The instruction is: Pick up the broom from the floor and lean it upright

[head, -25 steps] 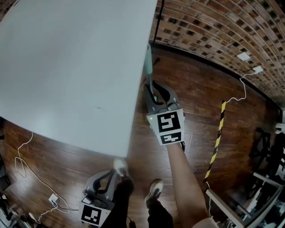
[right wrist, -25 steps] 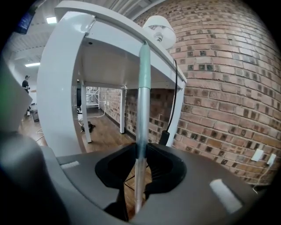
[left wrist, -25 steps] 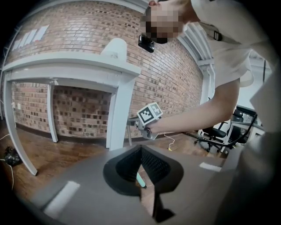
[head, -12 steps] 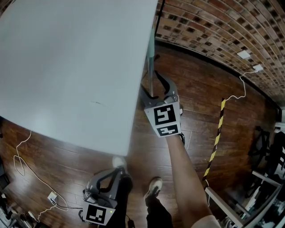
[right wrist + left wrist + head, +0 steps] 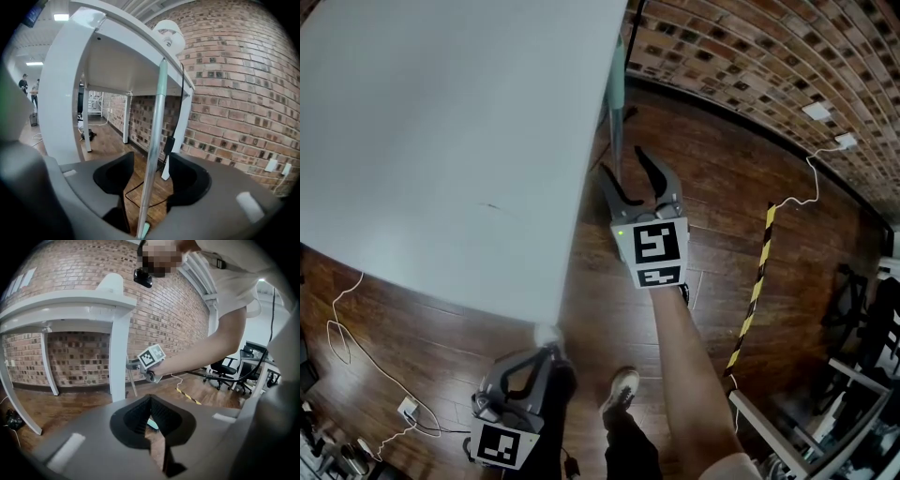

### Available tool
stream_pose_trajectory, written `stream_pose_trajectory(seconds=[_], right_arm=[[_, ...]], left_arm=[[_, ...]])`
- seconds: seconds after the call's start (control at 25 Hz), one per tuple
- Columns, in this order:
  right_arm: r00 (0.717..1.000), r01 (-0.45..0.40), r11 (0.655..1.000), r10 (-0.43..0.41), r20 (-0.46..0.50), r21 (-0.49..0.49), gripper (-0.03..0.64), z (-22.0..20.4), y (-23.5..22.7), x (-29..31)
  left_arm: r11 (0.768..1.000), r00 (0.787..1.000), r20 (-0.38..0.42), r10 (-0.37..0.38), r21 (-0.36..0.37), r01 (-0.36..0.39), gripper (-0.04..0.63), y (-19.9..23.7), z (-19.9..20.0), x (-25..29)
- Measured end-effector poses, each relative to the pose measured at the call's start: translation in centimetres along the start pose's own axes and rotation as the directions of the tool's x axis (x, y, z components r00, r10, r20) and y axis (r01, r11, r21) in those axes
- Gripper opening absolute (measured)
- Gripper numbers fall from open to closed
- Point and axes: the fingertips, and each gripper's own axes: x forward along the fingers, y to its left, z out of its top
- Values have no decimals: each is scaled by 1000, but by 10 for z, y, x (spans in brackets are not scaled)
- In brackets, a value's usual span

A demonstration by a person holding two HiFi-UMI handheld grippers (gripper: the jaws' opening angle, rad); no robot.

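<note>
The broom's handle (image 5: 616,122), silver with a pale green upper part, stands upright and leans against the edge of the white table (image 5: 441,122). In the right gripper view the handle (image 5: 156,122) runs up to the tabletop's underside edge. My right gripper (image 5: 623,167) sits around the handle with a gap on both sides, its jaws closing slightly; the pads (image 5: 123,176) do not touch it. My left gripper (image 5: 546,352) hangs low by the person's leg, shut and empty, and its pads (image 5: 150,397) meet at the tips. The broom's head is hidden.
A brick wall (image 5: 750,47) runs behind the table, with a black cable (image 5: 169,140) down it. Yellow-black tape (image 5: 757,291) and white cables (image 5: 356,347) lie on the wooden floor. The person's shoe (image 5: 622,386) is below. Office chairs (image 5: 229,371) stand further off.
My right gripper has opened off the handle and drawn back a little. The handle stays leaning on the table edge. The left gripper has rolled slightly in place.
</note>
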Motion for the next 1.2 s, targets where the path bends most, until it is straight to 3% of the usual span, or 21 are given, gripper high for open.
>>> stream_pose_trajectory(seconds=[0.08,0.16,0.2,0.48,0.64,0.68,0.76,0.8,0.96,1.0,1.08,1.2], right_arm=[[1000,24,1000,-24,10,7,169,-2,-5,-12],[998,52,999,-52,18,15,37,-4,-10,-28],[998,60,998,-60,20,24,12,-6,-11,-35],[998,47,997,-49,37,62,11,-5,-11,-91],[999,-2,996,-2,39,91,11,3,-11,-146],[999,-6,993,2,36,114,11,8,-13,-164],[1000,-1,989,-3,29,148,11,23,-25,-199],[999,6,988,-11,31,151,12,34,-33,-215],[998,29,990,-36,54,137,12,78,-43,-270],[998,29,991,-36,57,130,11,88,-41,-284],[997,27,991,-36,67,130,12,108,-40,-314],[995,27,980,-46,94,196,12,139,-48,-366]], left_arm=[[998,999,-12,44,33,-44,2,7,4,3],[992,996,-18,92,88,-90,2,12,10,5],[989,995,-14,103,106,-101,2,13,13,5],[987,993,31,113,111,-115,2,3,41,7],[980,990,58,127,147,-134,2,-10,72,-3],[982,989,58,140,116,-146,2,-13,83,-7],[984,983,43,181,-17,-180,2,-19,102,-17],[982,981,54,188,-33,-186,2,-21,115,-21],[973,973,174,151,145,-177,2,-28,177,-34],[976,969,180,167,110,-188,2,-30,186,-40],[975,963,152,221,-32,-219,2,-33,196,-53],[968,952,178,249,-25,-249,2,-43,232,-71]])
